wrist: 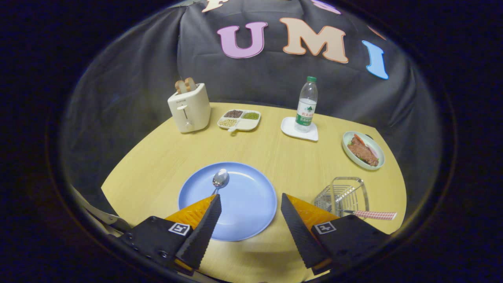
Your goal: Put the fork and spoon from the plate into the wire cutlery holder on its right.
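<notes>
On the round pale wooden table [275, 153], a metal spoon [220, 180] lies on the left of the round blue plate [251, 204], its handle running under the left finger. To the right, the wire cutlery holder [346, 194] already holds a red-checked-handled utensil [373, 215], probably the fork. The gripper [249, 204] hovers open and empty over the plate's near side, so by my reading only the spoon remains.
</notes>
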### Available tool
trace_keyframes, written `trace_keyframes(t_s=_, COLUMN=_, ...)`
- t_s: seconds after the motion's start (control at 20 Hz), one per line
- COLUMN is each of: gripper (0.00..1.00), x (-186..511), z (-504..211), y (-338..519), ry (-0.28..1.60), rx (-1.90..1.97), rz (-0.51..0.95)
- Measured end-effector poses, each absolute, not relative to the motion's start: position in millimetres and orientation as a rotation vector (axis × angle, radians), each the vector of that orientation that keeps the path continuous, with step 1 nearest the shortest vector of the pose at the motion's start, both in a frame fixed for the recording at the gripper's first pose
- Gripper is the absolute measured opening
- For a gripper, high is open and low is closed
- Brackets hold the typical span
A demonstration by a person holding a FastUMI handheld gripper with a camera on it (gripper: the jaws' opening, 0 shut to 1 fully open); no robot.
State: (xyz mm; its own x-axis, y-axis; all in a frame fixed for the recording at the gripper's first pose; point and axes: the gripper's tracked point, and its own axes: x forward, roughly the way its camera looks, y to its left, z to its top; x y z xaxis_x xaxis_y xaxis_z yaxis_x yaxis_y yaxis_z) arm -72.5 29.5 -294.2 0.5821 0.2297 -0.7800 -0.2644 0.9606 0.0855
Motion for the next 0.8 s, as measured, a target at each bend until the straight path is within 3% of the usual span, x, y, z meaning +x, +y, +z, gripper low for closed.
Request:
trace_keyframes(t_s=0.75, gripper=0.97, x=-106, z=-361, y=97, ry=1.024, rx=-0.007, rz=0.265)
trace_keyframes(t_s=0.8, gripper=0.91, x=-109, z=-364, y=99, ry=1.033, rx=-0.017, rz=0.271)
